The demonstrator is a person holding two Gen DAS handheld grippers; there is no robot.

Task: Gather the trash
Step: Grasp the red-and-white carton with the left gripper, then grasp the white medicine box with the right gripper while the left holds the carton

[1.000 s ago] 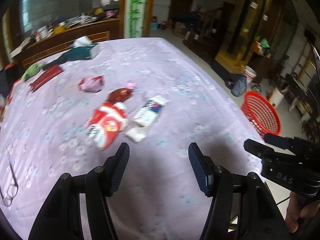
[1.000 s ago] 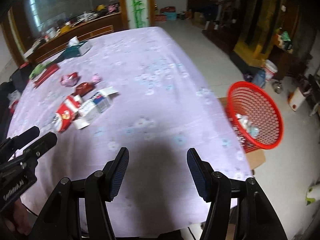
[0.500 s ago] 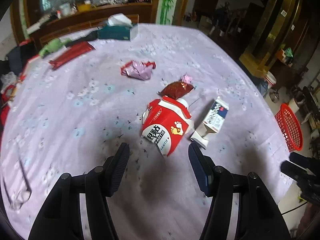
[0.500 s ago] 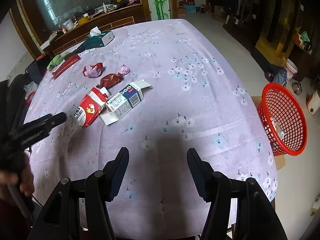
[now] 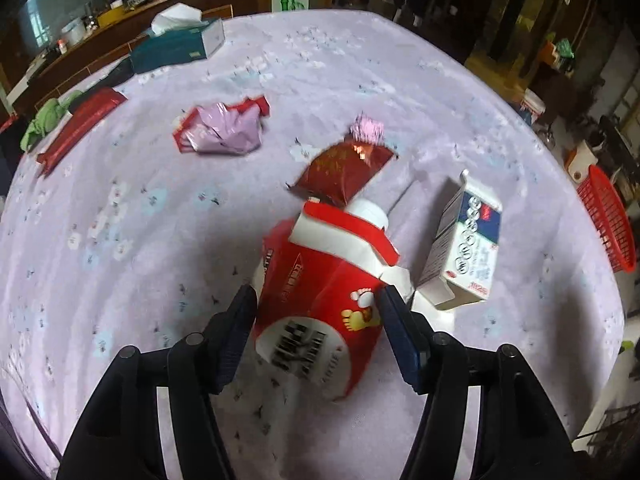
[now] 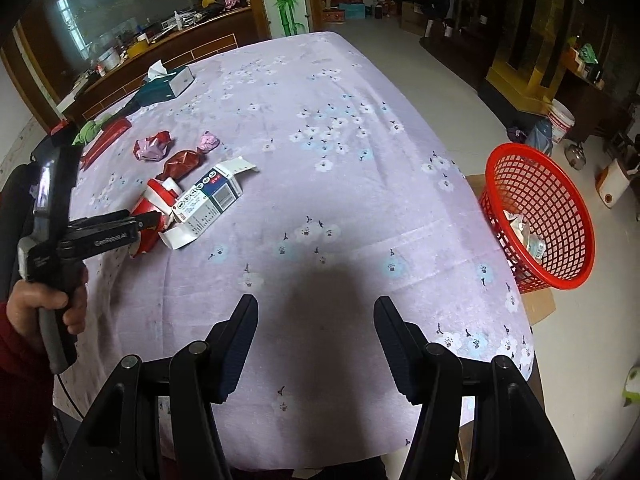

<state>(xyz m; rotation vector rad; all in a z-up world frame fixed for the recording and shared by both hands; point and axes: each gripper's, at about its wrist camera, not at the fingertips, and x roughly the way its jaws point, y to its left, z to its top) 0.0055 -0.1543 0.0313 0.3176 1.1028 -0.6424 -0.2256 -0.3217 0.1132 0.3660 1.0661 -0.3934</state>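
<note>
Red and white, the crushed carton (image 5: 320, 292) lies on its side on the lilac flowered tablecloth (image 5: 140, 240), and we have our left gripper (image 5: 316, 320) set around its printed lower end. The jaws stand wide, one finger on each side of the carton; whether the pads already touch the cardboard we cannot tell, but nothing is squeezed yet. Just beside it on the right lies a blue and white milk carton (image 5: 468, 252) with its flap torn open, and the two seem to touch at their near corners. Beyond the red carton's cap a dark red foil wrapper (image 5: 344, 172) rests against it, with a small pink wrapper (image 5: 366, 128) just behind. Farther left we see a crumpled lilac and red wrapper (image 5: 224, 128), then a long red packet (image 5: 80, 120) beside a green cloth (image 5: 42, 124), and a teal tissue box (image 5: 176, 46) near the far edge.

From the right wrist view, our right gripper (image 6: 316, 340) hangs released over bare cloth near the table's front edge, holding nothing. A hand (image 6: 48, 300) in a red sleeve grips the left tool's handle. Off the table's right side a red mesh basket (image 6: 536, 208) sits on a cardboard box, with a few scraps already inside.
</note>
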